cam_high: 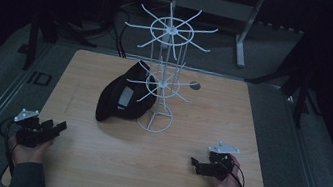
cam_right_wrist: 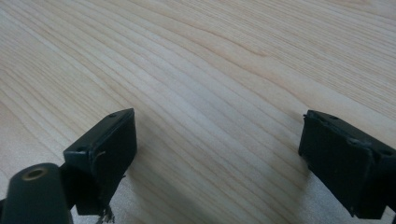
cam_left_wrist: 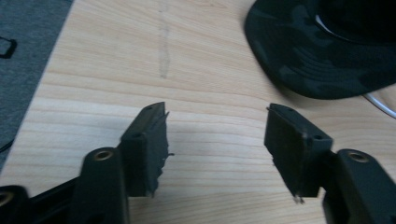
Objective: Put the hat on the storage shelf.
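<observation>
Black cap (cam_high: 121, 97) is lying mid-table against the white wire rack (cam_high: 163, 75), brim pointing toward the near-left corner, long axis running diagonally. Left gripper (cam_high: 59, 126) is sitting near the near-left corner, jaws gaping empty, cap well ahead. Right gripper (cam_high: 195, 165) is resting near the near-right corner, jaws spread, empty.

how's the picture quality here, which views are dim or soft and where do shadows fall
High view: dim overall, surroundings nearly black, the white wire rack stands out, the dark cap loses detail. Left gripper view: brighter, cap soft and blurred, the left gripper casts a faint shadow on the table. Right gripper view: evenly lit, wood grain clear, soft shadows beside the right gripper.
</observation>
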Action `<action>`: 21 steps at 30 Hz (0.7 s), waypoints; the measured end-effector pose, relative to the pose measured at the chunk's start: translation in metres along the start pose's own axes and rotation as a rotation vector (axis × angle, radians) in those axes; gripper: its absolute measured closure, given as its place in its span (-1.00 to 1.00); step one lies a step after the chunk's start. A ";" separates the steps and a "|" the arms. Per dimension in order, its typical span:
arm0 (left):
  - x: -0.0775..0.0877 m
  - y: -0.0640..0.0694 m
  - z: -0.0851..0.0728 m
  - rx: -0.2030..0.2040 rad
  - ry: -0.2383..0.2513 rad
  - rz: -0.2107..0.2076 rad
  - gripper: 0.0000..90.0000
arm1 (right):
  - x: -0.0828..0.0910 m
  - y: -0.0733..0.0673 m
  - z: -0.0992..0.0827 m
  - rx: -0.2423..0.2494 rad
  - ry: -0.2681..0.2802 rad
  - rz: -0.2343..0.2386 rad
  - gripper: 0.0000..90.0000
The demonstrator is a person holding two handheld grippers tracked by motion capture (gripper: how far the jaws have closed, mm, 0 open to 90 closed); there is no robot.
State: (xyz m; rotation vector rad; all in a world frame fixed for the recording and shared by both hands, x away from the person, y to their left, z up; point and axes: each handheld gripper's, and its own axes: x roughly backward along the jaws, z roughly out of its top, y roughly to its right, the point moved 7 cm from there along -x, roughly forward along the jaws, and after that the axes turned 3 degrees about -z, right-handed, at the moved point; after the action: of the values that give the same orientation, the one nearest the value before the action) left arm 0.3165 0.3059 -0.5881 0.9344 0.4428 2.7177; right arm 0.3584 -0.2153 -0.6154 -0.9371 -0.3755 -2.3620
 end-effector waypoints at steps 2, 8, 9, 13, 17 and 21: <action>0.000 0.005 0.002 -0.037 -0.019 -0.008 0.01 | 0.000 0.000 0.000 -0.003 0.000 -0.002 -0.75; -0.003 0.022 0.014 -0.153 -0.056 -0.022 0.30 | 0.001 0.000 -0.001 -0.004 0.001 -0.003 -0.75; -0.004 0.026 0.017 -0.174 -0.062 -0.022 0.38 | 0.001 0.000 -0.001 -0.004 0.001 -0.004 -0.75; -0.009 0.035 0.030 -0.219 -0.068 -0.018 0.78 | 0.001 0.000 -0.001 -0.014 0.001 -0.011 -0.75; -0.018 0.046 0.047 -0.260 -0.071 -0.034 1.00 | 0.001 0.001 -0.001 -0.019 0.001 -0.017 -0.74; -0.029 0.059 0.063 -0.297 -0.075 -0.045 1.00 | 0.001 0.002 -0.001 -0.022 0.001 -0.020 -0.74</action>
State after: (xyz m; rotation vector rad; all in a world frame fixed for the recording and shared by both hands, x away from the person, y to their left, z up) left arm 0.3711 0.2555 -0.5363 0.9259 0.0416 2.6009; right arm 0.3585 -0.2172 -0.6153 -0.9471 -0.3603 -2.3888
